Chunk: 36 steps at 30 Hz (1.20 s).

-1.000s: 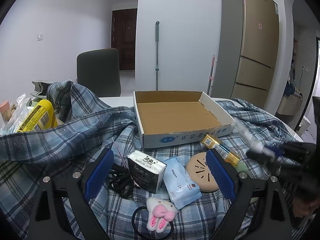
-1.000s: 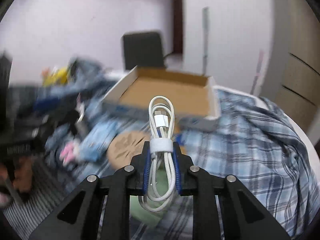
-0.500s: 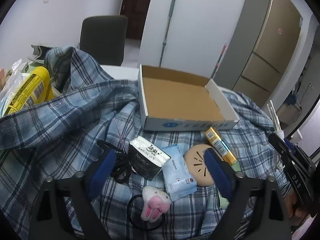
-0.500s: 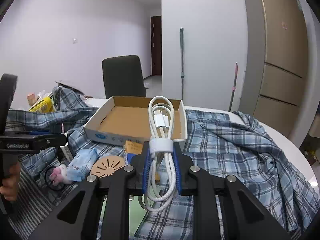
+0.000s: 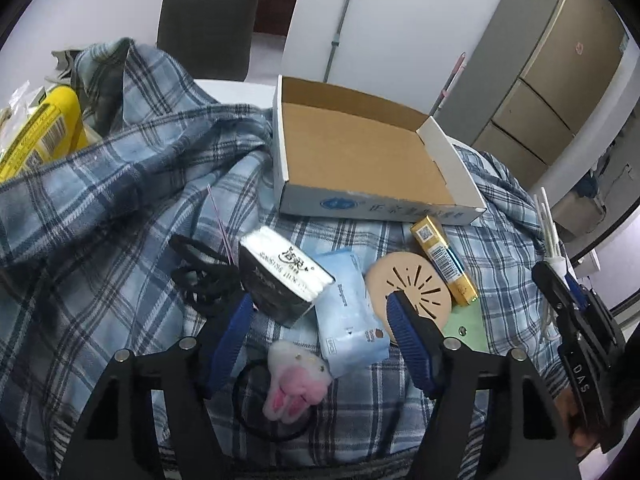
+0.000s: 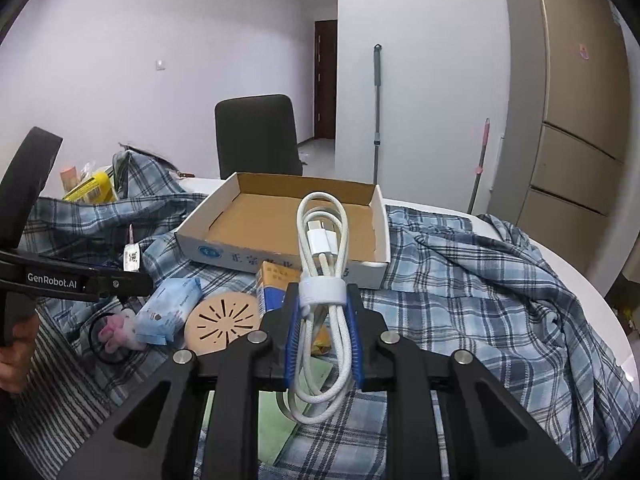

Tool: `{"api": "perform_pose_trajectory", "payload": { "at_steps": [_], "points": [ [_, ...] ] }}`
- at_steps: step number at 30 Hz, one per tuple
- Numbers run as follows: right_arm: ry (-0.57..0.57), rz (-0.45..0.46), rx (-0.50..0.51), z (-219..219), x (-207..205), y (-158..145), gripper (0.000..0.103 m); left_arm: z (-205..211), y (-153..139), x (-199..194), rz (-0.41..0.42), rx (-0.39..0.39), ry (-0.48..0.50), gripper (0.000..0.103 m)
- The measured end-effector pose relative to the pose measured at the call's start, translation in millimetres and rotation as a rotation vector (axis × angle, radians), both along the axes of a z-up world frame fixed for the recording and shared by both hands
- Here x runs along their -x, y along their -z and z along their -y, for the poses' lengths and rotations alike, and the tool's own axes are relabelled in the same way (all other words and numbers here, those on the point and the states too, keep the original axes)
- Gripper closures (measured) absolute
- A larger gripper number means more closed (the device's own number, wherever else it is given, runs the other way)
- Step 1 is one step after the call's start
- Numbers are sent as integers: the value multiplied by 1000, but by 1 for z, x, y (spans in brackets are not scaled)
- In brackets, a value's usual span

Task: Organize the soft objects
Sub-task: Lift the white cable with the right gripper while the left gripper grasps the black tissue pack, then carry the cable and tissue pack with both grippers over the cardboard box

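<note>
My right gripper (image 6: pixel 323 300) is shut on a coiled white cable (image 6: pixel 323 240) and holds it upright above the plaid cloth, in front of the empty cardboard box (image 6: pixel 296 220). It shows at the right edge of the left wrist view (image 5: pixel 560 280). My left gripper (image 5: pixel 320 312) is open and empty, hovering over a black-and-white tissue pack (image 5: pixel 284 280), a light blue wipes pack (image 5: pixel 352 312) and a pink bunny hair tie (image 5: pixel 296 384). The box (image 5: pixel 360 160) lies just beyond them.
A round tan disc (image 5: pixel 412 284), a gold carton (image 5: pixel 444 260) and a tangle of black cord (image 5: pixel 200 276) lie on the plaid cloth (image 5: pixel 120 208). A yellow package (image 5: pixel 40 132) sits at the left. A dark chair (image 6: pixel 256 136) stands behind the table.
My left gripper has tilted down and moved closer over the small items. My right gripper has steadied with the cable, rising and facing the box.
</note>
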State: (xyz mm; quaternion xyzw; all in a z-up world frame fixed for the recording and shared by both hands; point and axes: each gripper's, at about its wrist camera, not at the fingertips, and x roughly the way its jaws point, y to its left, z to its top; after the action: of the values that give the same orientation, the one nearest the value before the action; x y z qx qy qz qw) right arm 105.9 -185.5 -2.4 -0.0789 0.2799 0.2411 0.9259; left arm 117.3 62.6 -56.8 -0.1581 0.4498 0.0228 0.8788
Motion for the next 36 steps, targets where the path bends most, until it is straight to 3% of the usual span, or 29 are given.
{"api": "perform_pose_trajectory", "payload": {
  "at_steps": [5, 10, 15, 16, 18, 19, 22, 23, 28, 30, 36],
  "points": [
    [-4, 15, -7, 1, 3, -1, 83, -6, 2, -3, -7, -10, -40, 31],
    [-7, 8, 2, -1, 2, 0, 83, -11, -3, -15, 0, -127, -41, 31],
    [-8, 0, 5, -2, 1, 1, 83, -16, 1, -24, -45, -99, -26, 32],
    [-7, -1, 5, -2, 1, 2, 83, -16, 3, -26, -51, -97, -26, 34],
    [-8, -1, 8, -3, 1, 2, 83, -15, 7, -29, -59, -92, -24, 56],
    [-8, -2, 9, -3, 1, 2, 83, -14, 9, -30, -62, -89, -27, 57],
    [-8, -5, 10, -3, 0, 2, 83, -13, 13, -31, -69, -78, -18, 76],
    [-8, -4, 9, -3, 0, 2, 83, -13, 11, -30, -60, -86, -19, 83],
    [-10, 4, 12, -3, 1, 2, 83, -7, -4, -20, -6, -91, 23, 83],
    [-11, 12, 10, -2, 2, 1, 83, -3, -11, -13, 31, -127, 31, 83],
    [-30, 81, -62, 7, 14, -9, 83, 19, -35, 21, 257, -233, 94, 83]
  ]
}}
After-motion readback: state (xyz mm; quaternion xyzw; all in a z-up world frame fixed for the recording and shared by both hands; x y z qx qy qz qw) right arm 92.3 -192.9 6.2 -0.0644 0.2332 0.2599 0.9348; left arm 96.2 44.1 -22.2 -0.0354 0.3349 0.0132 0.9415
